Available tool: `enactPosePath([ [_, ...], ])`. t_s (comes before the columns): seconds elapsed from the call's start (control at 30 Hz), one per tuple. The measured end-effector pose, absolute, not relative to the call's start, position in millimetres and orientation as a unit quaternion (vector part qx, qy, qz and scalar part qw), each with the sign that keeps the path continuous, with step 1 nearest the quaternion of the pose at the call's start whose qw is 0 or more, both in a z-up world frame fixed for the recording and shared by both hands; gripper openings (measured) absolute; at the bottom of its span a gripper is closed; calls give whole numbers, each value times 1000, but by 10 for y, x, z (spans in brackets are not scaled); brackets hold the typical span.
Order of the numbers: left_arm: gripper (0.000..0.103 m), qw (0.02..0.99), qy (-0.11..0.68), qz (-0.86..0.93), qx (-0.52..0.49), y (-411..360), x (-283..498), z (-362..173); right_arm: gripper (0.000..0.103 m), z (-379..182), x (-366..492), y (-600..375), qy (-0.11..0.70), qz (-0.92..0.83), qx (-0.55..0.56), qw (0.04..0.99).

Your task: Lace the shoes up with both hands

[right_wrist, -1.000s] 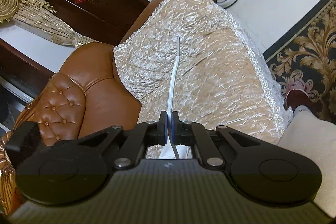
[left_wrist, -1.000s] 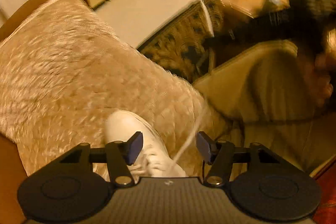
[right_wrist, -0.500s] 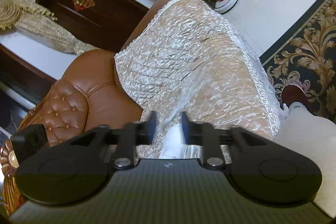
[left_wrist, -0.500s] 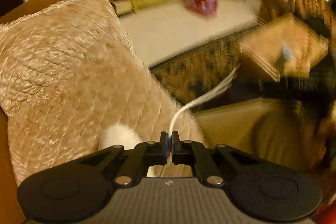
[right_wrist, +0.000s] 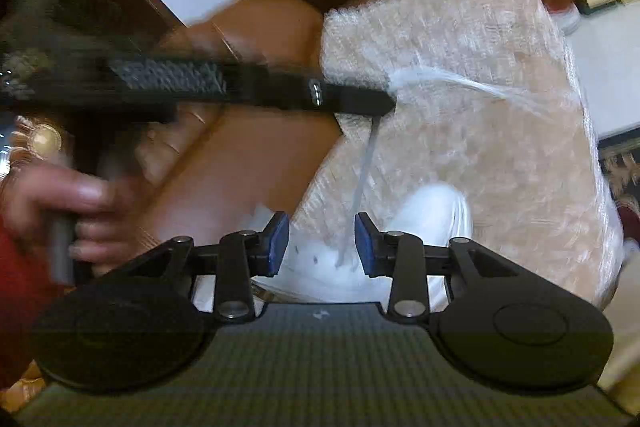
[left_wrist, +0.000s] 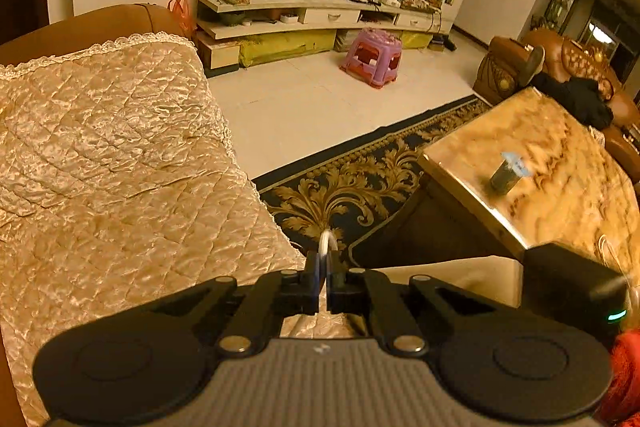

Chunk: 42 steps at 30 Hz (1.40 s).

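The white shoe (right_wrist: 424, 227) lies on the quilted sofa cover (right_wrist: 480, 131), just ahead of and partly under the right claw (right_wrist: 322, 245), its toe pointing away from that claw. The right claw is released: its two blue-padded fingers (right_wrist: 278, 243) stand well apart with nothing between them except the view of the shoe below. A white lace (right_wrist: 362, 183) rises from the shoe, passes just inside the right-hand finger without being pinched, and runs up to the left claw (right_wrist: 384, 103), which crosses the right wrist view as a blurred black bar ahead of the right claw. Past that bar a lace end fans out, smeared by motion, toward the far right.

In the left wrist view the left claw (left_wrist: 323, 281) is clenched on the lace (left_wrist: 326, 241), a short pale loop of it showing just beyond the fingertips. To that claw's left spreads the quilted cover; ahead lies a patterned rug (left_wrist: 352, 179), and to the right a marble-topped table (left_wrist: 552, 171). A hand (right_wrist: 52, 211) in a red sleeve grips a handle at the left of the right claw.
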State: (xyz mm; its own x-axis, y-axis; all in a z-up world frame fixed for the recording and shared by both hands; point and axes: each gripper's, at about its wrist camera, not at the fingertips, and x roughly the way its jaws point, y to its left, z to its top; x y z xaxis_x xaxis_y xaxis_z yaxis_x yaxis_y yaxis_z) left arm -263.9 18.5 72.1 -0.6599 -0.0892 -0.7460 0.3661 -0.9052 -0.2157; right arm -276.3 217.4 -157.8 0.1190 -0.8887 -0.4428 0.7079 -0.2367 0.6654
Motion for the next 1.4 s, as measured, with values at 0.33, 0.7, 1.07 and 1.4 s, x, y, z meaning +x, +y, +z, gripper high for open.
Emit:
enactPosePath([
  [0.33, 34, 121, 233, -888, 378, -48, -2352, 621, 5, -2026, -2878, 2054, -144, -641, 533, 534],
  [0.7, 49, 58, 164, -879, 444, 380, -1532, 291, 5, -2089, -2720, 2003, -69, -651, 557, 511],
  [1.07, 64, 2, 162, -887, 432, 513, -1650, 166, 6, -2172, -2782, 1985, -91, -650, 580, 482],
  [1.4, 65, 6, 178, -885, 431, 432, -1585, 171, 26, -1856, -2837, 2153, -152, -626, 581, 498],
])
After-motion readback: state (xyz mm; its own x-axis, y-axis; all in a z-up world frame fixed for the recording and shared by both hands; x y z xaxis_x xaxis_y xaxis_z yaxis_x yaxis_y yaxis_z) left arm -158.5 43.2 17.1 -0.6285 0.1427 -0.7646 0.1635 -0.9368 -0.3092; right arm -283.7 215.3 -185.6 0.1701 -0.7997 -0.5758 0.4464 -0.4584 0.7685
